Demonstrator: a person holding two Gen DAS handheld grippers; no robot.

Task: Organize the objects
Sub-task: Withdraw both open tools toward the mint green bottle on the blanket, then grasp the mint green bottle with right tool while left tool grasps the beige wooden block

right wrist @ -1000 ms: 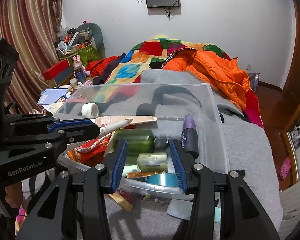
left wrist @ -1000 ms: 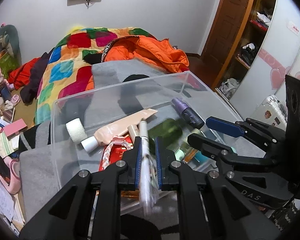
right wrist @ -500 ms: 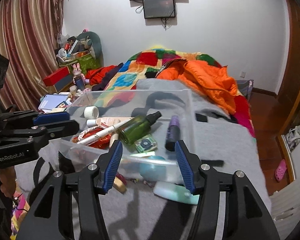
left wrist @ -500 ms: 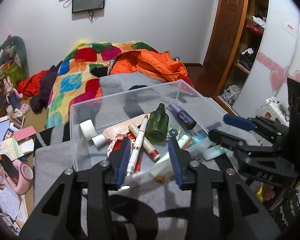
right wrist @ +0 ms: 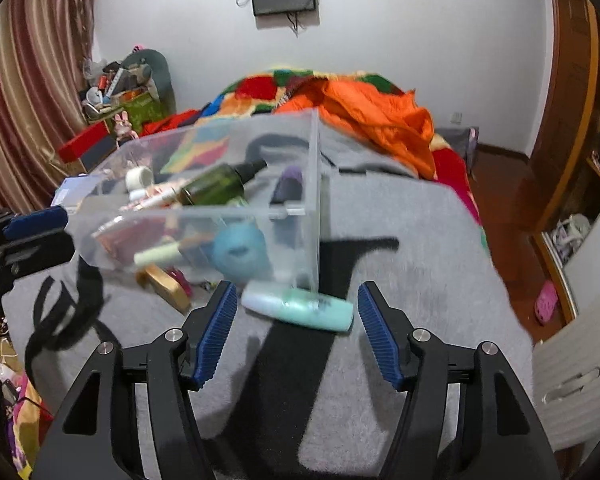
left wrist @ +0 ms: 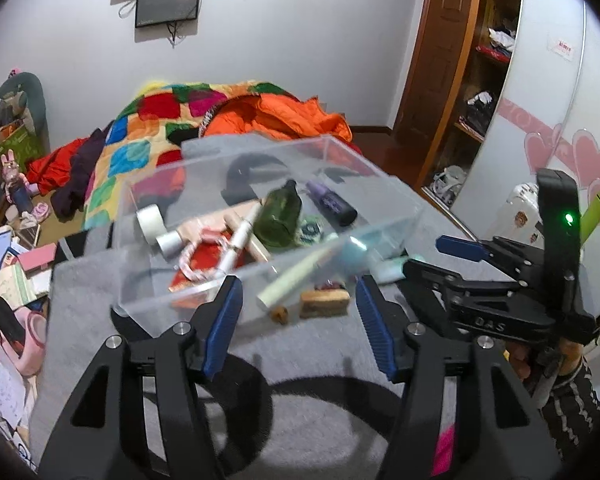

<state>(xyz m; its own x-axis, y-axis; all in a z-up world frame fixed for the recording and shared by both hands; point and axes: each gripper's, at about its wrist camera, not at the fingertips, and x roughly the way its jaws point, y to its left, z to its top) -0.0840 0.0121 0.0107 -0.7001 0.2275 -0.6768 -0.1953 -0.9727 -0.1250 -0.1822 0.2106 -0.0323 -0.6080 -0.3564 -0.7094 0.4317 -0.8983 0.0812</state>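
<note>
A clear plastic box (left wrist: 152, 272) (right wrist: 314, 184) stands on a grey blanket. In it lie a green bottle (left wrist: 278, 216) (right wrist: 216, 188), a purple bottle (left wrist: 332, 210), a white pen (left wrist: 240, 240) and a tape roll (left wrist: 150, 224). My left gripper (left wrist: 298, 284) hangs just before the box's near wall, its jaws opening with nothing held. My right gripper (right wrist: 297, 288) is also opening. A mint tube (right wrist: 300, 306) lies on the blanket between its fingers, untouched by the pads. Each gripper shows in the other view, the right gripper (left wrist: 428, 258) and the left gripper (right wrist: 36, 228).
A brown block (left wrist: 324, 302) (right wrist: 166, 284) and a black strap (right wrist: 68, 300) lie on the blanket outside the box. A patchwork quilt and an orange jacket (right wrist: 372, 120) lie behind it. Clutter fills the floor at left (left wrist: 16, 280); a wardrobe (left wrist: 480, 80) stands at right.
My left gripper has let go of the white pen, which now lies in the box. Both grippers have drawn back from the box and their jaws have widened.
</note>
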